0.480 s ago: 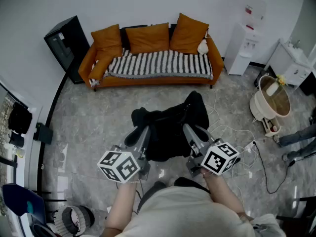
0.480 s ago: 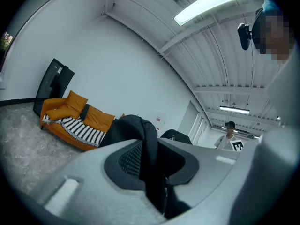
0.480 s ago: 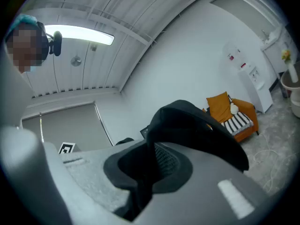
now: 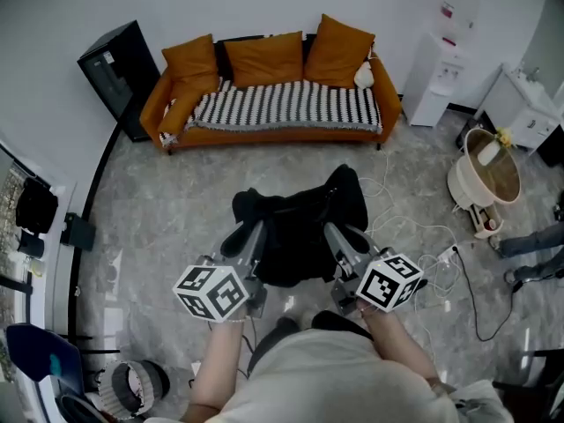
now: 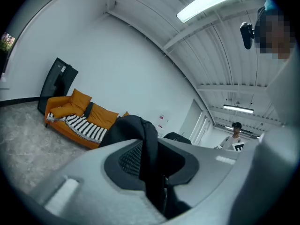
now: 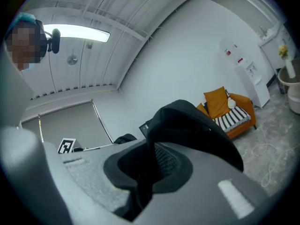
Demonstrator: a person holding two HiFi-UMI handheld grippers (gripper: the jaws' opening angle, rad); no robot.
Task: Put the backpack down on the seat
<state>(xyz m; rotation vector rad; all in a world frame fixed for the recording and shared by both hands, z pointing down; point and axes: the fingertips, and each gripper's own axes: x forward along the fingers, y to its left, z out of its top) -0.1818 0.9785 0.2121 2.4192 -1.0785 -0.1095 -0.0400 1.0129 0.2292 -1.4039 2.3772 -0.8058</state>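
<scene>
Left gripper [image 4: 249,239] and right gripper [image 4: 338,239] each clenched on backpack [image 4: 300,227] fabric. Backpack slung left-right between them, above floor [image 4: 159,227]; orange sofa [image 4: 273,136] far.

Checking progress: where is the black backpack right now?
In the head view's centre, the backpack hangs over the grey floor between the left tool and right tool, both clamped on it, short of the orange sofa.

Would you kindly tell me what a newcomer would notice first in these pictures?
The black fabric backpack hangs mid-frame over the grey stone floor, pinched by the left gripper and right gripper. Beyond it, against the white wall, stands an orange sofa with a striped throw.
</scene>
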